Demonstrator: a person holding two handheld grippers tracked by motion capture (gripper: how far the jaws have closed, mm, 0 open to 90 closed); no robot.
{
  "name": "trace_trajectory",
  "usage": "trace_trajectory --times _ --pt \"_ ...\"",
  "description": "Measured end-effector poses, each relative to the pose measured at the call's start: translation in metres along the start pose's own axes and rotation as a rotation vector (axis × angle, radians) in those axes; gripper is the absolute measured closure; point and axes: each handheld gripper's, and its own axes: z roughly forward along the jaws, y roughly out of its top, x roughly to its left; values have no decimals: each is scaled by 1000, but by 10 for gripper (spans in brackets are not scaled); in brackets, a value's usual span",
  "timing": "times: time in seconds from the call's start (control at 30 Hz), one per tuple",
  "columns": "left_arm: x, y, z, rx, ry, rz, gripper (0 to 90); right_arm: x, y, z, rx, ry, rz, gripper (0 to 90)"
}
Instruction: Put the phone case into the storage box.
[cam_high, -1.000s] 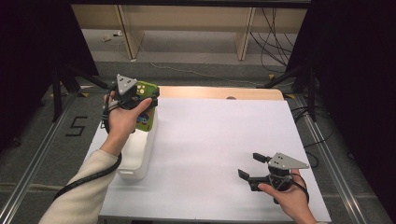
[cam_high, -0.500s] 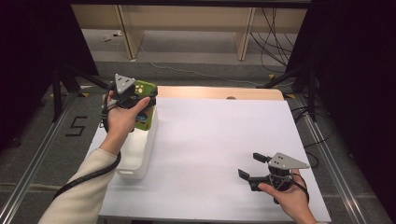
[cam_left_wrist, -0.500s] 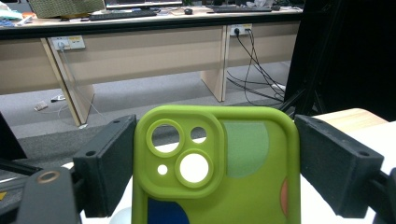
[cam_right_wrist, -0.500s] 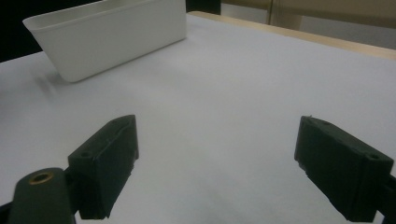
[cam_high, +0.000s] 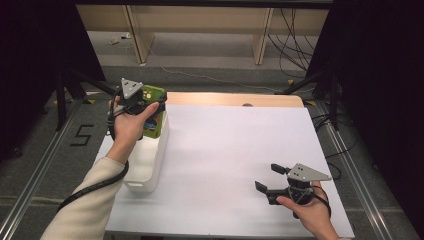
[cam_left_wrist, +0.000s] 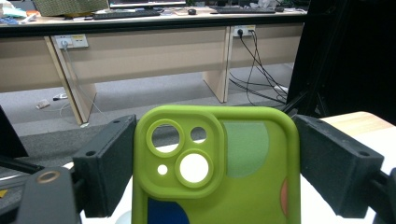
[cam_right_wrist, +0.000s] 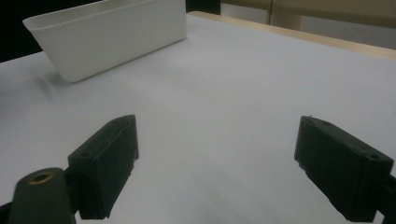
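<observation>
- Right hand-held gripper (cam_high: 266, 178): held low over the near right part of the white worktop (cam_high: 235, 150); jaws are set wide apart, nothing between them.
- White tub (cam_high: 147, 160): placed along the worktop's left edge, well apart from the right hand-held gripper.
- Left hand-held gripper (cam_high: 145, 102): raised above the tub's far end, jaws clamped on the sides of a green phone case (cam_left_wrist: 215, 172).
- Phone case: held upright, camera cutouts uppermost.

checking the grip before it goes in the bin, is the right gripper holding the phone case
No, the right gripper stands open over the bare white table, while the green phone case sits clamped in the left gripper.
</observation>
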Motion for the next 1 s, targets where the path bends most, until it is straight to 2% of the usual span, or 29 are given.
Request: trace_trajectory --times 0.4,1.0 --pt "7 -1 4 2 26 -6 163 0 0 0 1 0 0 146" --pt "9 1 11 -7 30 0 163 0 0 0 0 0 1 146"
